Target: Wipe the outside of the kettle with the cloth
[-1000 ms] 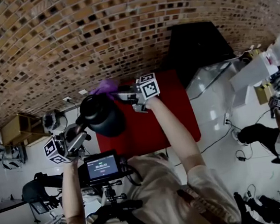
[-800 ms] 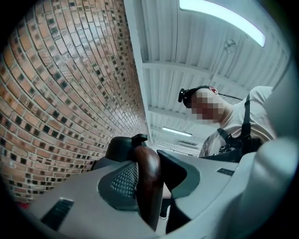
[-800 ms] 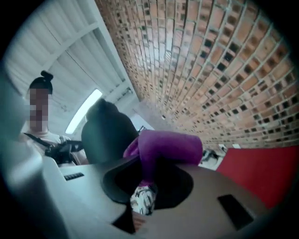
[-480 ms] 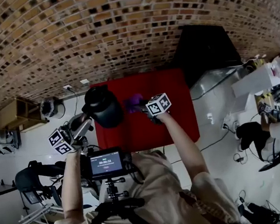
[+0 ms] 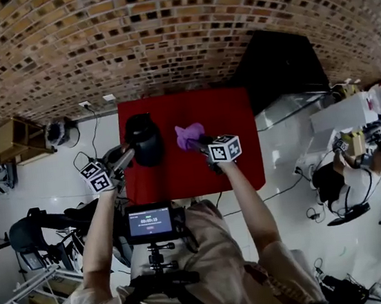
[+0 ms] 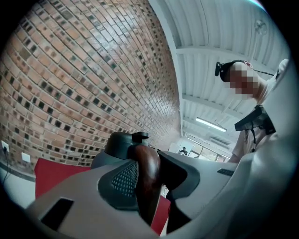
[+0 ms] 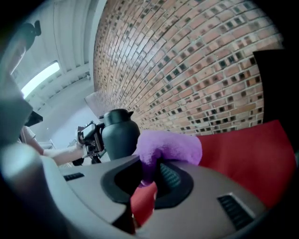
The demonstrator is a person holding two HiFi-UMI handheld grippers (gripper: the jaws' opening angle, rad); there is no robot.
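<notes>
**Left side.** Kettle (image 5: pixel 143 139) upright over the left half of the red table cover (image 5: pixel 236 156); whether resting on it or just above, not resolved. Clamped by its brown handle (image 6: pixel 145 175) in the left gripper (image 5: pixel 126 156), jaws pressed almost together on the wood.

**Right side.** Purple cloth (image 5: pixel 190 135) pinched by one fold in the right gripper (image 5: pixel 202 141), the rest bunched ahead of the jaws. Lay just beside the kettle's right flank, apart from it. Brick wall (image 5: pixel 161 33) behind.

**Judged risks from this arrangement:**
- (a) Pressed sideways with the cloth, could have twisted or tipped the kettle, since held only by one narrow, smooth, rounded piece of wood.
- (b) Rubbed hard, could have dragged the cloth out of so small a pinch, leaving bare jaw tips to scrape the dark body.
- (c) Wiped with a wad rather than a spread face, could have cleaned only a narrow stripe and missed the far side and the zone under the lid (image 6: pixel 133 137).
- (d) Swept round toward the handle, could have knocked one gripper against the other.
- (e) Carried too low, could have caught and rucked the red table cover.
</notes>
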